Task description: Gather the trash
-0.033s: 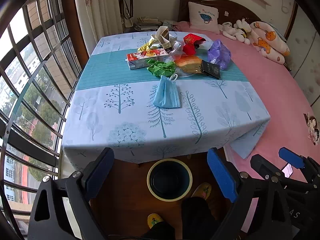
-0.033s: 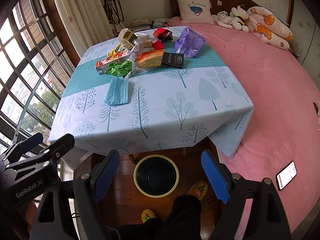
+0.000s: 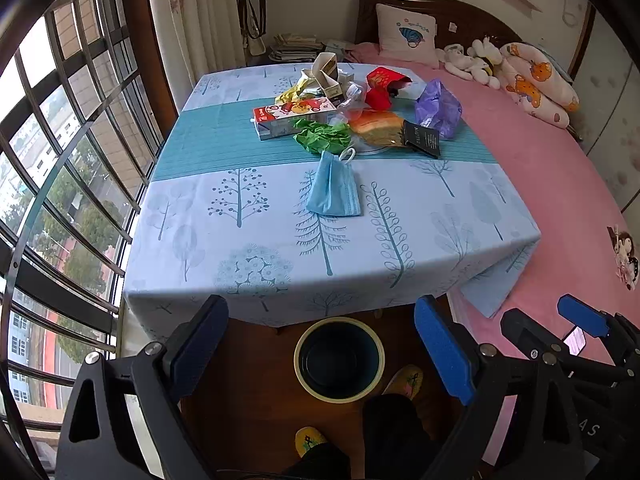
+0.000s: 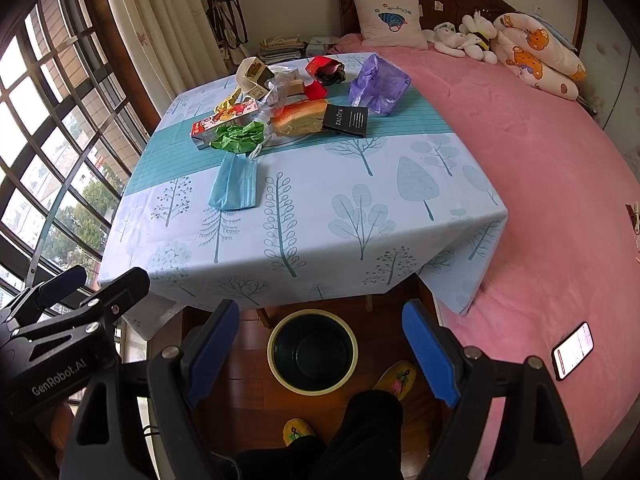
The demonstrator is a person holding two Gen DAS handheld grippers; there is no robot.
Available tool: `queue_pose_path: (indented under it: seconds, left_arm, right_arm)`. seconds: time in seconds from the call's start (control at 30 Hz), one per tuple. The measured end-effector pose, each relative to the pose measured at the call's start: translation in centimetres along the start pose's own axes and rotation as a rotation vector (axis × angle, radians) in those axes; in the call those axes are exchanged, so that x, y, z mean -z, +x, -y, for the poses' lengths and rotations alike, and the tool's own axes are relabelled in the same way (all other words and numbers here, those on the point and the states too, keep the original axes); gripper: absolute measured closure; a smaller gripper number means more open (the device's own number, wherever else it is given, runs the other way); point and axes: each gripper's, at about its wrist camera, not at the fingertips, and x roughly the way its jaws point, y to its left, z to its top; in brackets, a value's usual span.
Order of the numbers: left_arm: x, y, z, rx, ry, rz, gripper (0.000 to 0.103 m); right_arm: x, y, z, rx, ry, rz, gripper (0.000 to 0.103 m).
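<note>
A: By the barred window (image 3: 60, 160), what carries the trash?

B: A bench (image 3: 280, 248) under a pale blue cloth printed with trees, with a teal band across its far half. A pink bed (image 4: 560, 200) runs along its right side, pillow (image 4: 390, 20) and plush toys (image 4: 468, 40) at the headboard, a curtain (image 4: 160, 20) in the far left corner.

A: And the trash itself?

B: Heaped on the teal band: a red carton (image 3: 294, 117), crumpled green paper (image 3: 322, 136), an orange bread bag (image 3: 378, 126), a purple bag (image 3: 438, 108), a red packet (image 3: 386, 78) and a beige paper bag (image 3: 326, 72). A blue face mask (image 3: 334, 188) lies alone just in front of the heap.

A: Any writing?

B: A black booklet (image 4: 346, 120) leaning on the bread bag seems to read "TALOPN". The left tool's body, seen from the right camera, reads "GenRobot.AI". The carton's print is too small to read.

A: The tools?

B: The left tool (image 3: 320, 344) and the right tool (image 4: 320, 344) both stand with jaws spread wide, holding nothing, low before the near edge.

A: Room to move?

B: The near half of the cloth is bare apart from the mask. A dark bin (image 4: 312, 350) with a cream rim stands on the wood floor under the near edge, beside yellow slippers (image 4: 396, 372). A lit phone (image 4: 572, 350) lies on the bed's near edge.
</note>
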Motion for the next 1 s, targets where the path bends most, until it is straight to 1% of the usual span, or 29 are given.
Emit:
queue_pose_path:
  seconds: [0.2, 0.73, 0.87, 1.0]
  left_arm:
    - [-0.2, -0.4, 0.2, 0.002, 0.006, 0.011, 0.01]
    - [-0.7, -0.5, -0.9, -0.002, 0.003, 0.041, 0.01]
    - [-1.0, -0.6, -0.9, -0.002, 0.001, 0.046, 0.01]
    - [-2.0, -0.6, -0.8, 0.0, -0.008, 0.05, 0.01]
  right_arm:
    - [-0.1, -0.2, 0.1, 0.0, 0.0, 0.008, 0.019]
    - [-1.1, -0.6, -0.9, 0.004, -0.007, 0.02, 0.019]
    - [-1.6, -0.7, -1.2, 0.005, -0.01, 0.02, 0.019]
    - [-3.0, -0.7, -1.0, 0.004, -0.028, 0.022, 0.019]
